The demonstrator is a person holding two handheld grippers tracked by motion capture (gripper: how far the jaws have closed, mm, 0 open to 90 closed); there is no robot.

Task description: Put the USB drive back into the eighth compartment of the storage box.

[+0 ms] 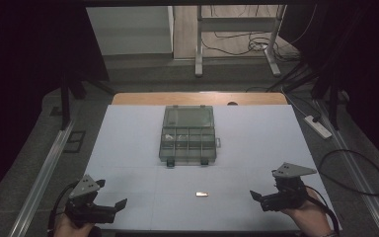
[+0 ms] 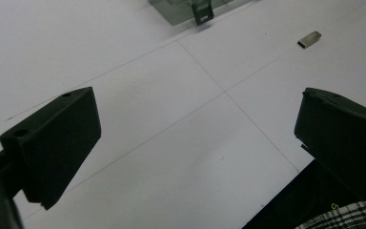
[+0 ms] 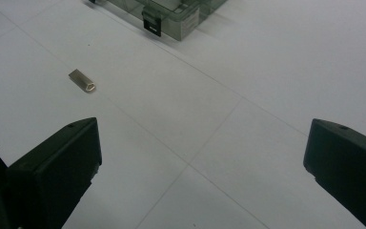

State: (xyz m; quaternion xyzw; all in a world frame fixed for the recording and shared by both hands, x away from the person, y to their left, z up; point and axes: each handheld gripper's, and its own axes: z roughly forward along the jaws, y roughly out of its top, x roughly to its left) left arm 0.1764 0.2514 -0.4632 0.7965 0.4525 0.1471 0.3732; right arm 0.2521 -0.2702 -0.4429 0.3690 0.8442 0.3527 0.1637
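Left gripper (image 1: pixel 121 204) and right gripper (image 1: pixel 254 196): jaws spread, empty, flanking small metal piece (image 1: pixel 202 194); probably staged for pickup toward compartment box (image 1: pixel 188 135).

Left tool (image 1: pixel 109 207) and right tool (image 1: pixel 266 196), both hand-held, jaws wide apart, empty.

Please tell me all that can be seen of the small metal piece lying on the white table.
The small, flat, silvery metal piece looks like a short sleeve, open at one end. It lies flat on the white table, alone, nearer the person than the clear compartment box. Nothing touches it; both tongs are apart from it.
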